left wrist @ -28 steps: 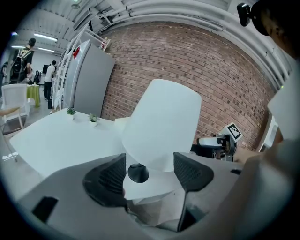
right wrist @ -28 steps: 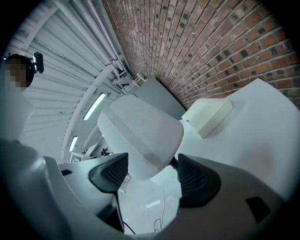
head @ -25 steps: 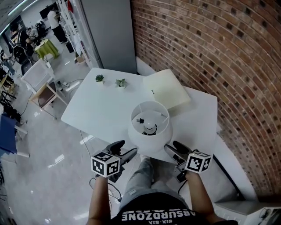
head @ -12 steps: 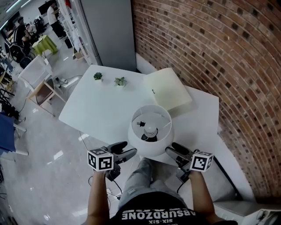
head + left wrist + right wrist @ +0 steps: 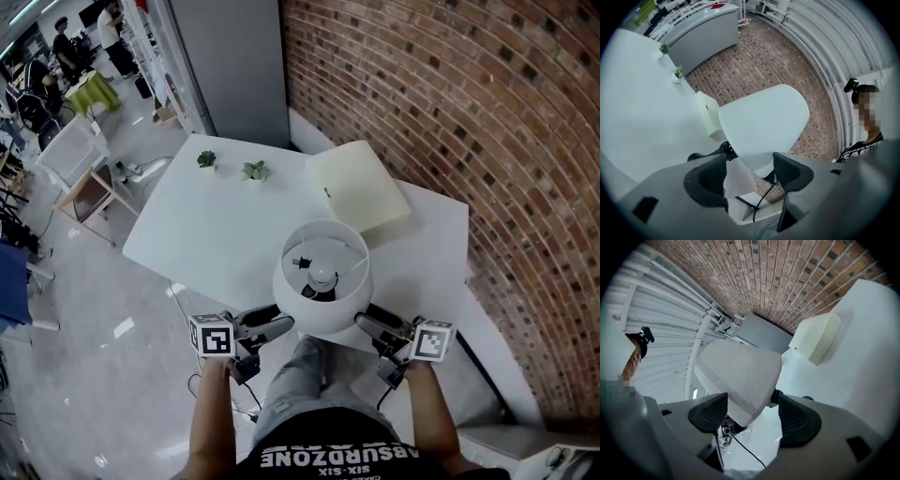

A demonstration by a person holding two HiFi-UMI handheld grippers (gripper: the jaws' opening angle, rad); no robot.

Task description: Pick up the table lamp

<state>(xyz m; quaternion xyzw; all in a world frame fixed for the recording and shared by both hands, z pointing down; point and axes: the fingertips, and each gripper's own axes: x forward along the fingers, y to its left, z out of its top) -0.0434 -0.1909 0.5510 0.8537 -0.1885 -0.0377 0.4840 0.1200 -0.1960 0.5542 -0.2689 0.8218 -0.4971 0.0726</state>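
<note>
- Table lamp stands at the near edge of the white counter, right between the two grippers. Its open shade faces up, so the bulb shows inside.
- The left gripper comes in from the lamp's left with its fingers spread wide. In the left gripper view the lower flare of the shade sits in the gap between the pads, and neither pad is pressed onto it.
- The right gripper mirrors this from the other side, its fingers also apart. In its own view the shade's edge hangs between and just ahead of the pads.
- I judge the two are set low and opposite each other to steady a wide, light shade, since neither could easily take it alone.
- Whether any fingertip already touches the shade I cannot tell; they are at least just beside it.
- A black cord trails down below the left fingers, and it may tug when the lamp rises.
- Beyond the fingertips lie a cream box and two small potted plants, well apart from the lamp and out of the way.
- The lift looks not yet begun, and closing on the shade seems to be the step in hand.
</note>
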